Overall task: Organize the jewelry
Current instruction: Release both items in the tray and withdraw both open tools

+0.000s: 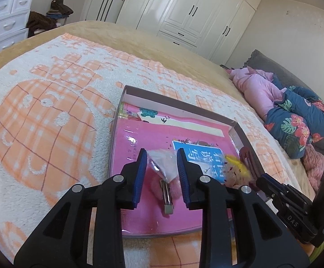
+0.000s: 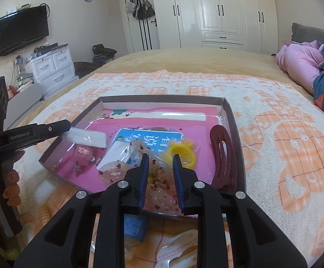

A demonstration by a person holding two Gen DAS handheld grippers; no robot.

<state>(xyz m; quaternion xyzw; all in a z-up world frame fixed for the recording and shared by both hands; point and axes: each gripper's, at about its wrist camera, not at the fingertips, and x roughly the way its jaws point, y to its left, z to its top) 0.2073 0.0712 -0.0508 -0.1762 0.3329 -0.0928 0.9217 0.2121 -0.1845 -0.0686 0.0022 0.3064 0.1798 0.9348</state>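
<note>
A shallow box tray [image 1: 126, 90] [image 2: 229, 111] with a pink printed lining lies on the bed towel. My left gripper [image 1: 160, 156] is shut on a clear plastic packet [image 1: 163, 164] [image 2: 88, 137] held over the tray's left part; a pink fluffy hair clip [image 1: 167, 192] lies under it. My right gripper [image 2: 160, 159] is open above a clear bag with red specks [image 2: 159, 178] at the tray's near edge. A yellow ring-shaped piece [image 2: 183, 150] and a dark red hair clip [image 2: 221, 156] [image 1: 246, 156] lie in the tray's right part.
An orange-and-white towel [image 2: 284, 145] covers the bed. A blue packet [image 2: 136, 225] and a white item [image 2: 179, 250] lie on the towel before the tray. Pink and floral bedding [image 1: 284, 111] is piled at the right. Wardrobes [image 2: 224, 11] stand behind.
</note>
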